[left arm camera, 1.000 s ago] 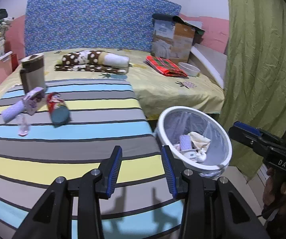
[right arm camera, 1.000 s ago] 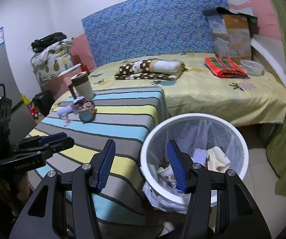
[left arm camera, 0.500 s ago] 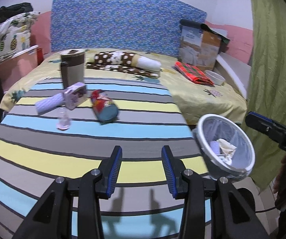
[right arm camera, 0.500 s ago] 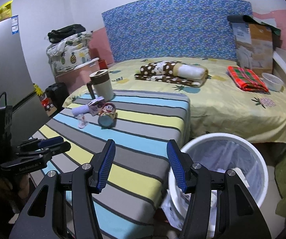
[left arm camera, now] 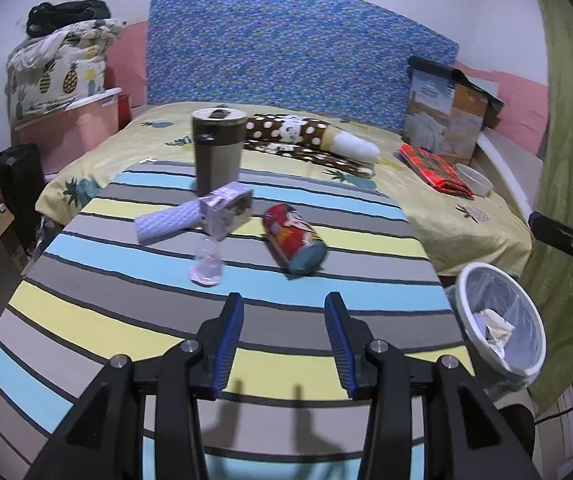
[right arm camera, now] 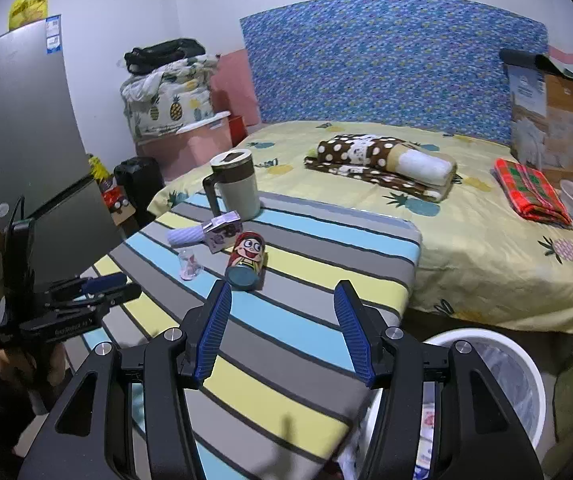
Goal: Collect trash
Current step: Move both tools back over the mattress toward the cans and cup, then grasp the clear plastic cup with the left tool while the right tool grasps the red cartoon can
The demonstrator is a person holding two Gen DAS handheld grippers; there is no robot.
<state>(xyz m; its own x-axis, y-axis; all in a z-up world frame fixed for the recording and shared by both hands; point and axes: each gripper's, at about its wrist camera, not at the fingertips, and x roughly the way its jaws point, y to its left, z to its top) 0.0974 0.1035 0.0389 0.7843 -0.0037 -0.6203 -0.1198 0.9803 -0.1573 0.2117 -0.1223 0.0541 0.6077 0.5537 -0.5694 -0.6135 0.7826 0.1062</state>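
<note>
Trash on striped table, four pieces, clustered mid-surface; none yet collected from this group.

Left wrist view:
- Left gripper point(left arm camera: 284, 340) over near half of striped table point(left arm camera: 86, 320); jaws apart, just opened slightly further, nothing between them.
- Snack can point(left arm camera: 292, 242) lying on side, ahead and slightly right of jaws.
- Small purple carton point(left arm camera: 226, 214) lying tipped, touching rolled lilac wrapper point(left arm camera: 166, 222) on its left.
- Clear plastic cup point(left arm camera: 206, 264) just in front of carton, nearest piece on left side.
- Lidded mug point(left arm camera: 217, 150) upright behind carton; likely not trash.
- White bin point(left arm camera: 466, 304) off right table corner, lined, crumpled paper inside.
- Right gripper tip visible at right edge, above bin.

Right wrist view:
- Right gripper point(right arm camera: 282, 326) over near right part of table; jaws wide, empty.
- Snack can point(right arm camera: 246, 260) directly ahead, just beyond left jaw tip, dark end facing camera.
- Carton point(right arm camera: 222, 232), wrapper point(right arm camera: 184, 235) and cup point(right arm camera: 188, 266) left of can.
- Bin point(right arm camera: 486, 336) partly hidden behind right finger, below table edge.
- Left gripper point(right arm camera: 102, 286) at left, held over table edge.

Step in hand (judgement): approach to next piece, between drops.

Next move (judgement): advance to can, jaws straddling can body across its width, close firmly; round body prone to rolling. Carry to bin, release above opening.
</note>
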